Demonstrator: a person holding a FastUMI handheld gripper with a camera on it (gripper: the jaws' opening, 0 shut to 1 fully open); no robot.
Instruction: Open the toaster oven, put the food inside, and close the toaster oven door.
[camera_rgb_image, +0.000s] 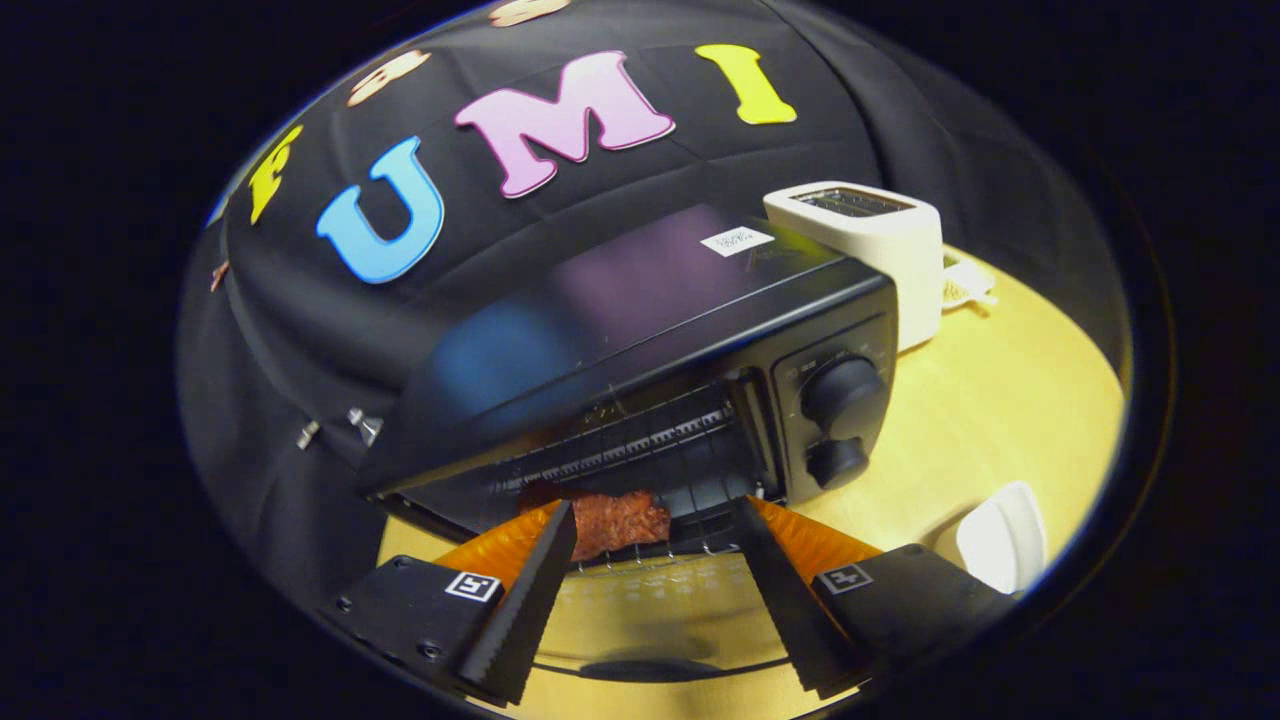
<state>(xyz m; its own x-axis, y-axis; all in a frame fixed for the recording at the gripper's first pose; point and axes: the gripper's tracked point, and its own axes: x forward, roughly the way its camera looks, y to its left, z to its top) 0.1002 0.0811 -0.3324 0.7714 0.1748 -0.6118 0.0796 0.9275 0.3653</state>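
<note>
A black toaster oven stands on the wooden table with its glass door folded down flat toward me. A reddish-brown slab of food lies on the wire rack at the oven's mouth, just ahead of the left finger. My gripper is open, its two fingers spread wide over the lowered door. Nothing sits between the fingers; the food is clear of both. Two round knobs sit on the oven's right panel.
A white slot toaster stands behind the oven's right end. A white dish rests on the wooden table to the right of the right finger. Black cloth walls off the back and left.
</note>
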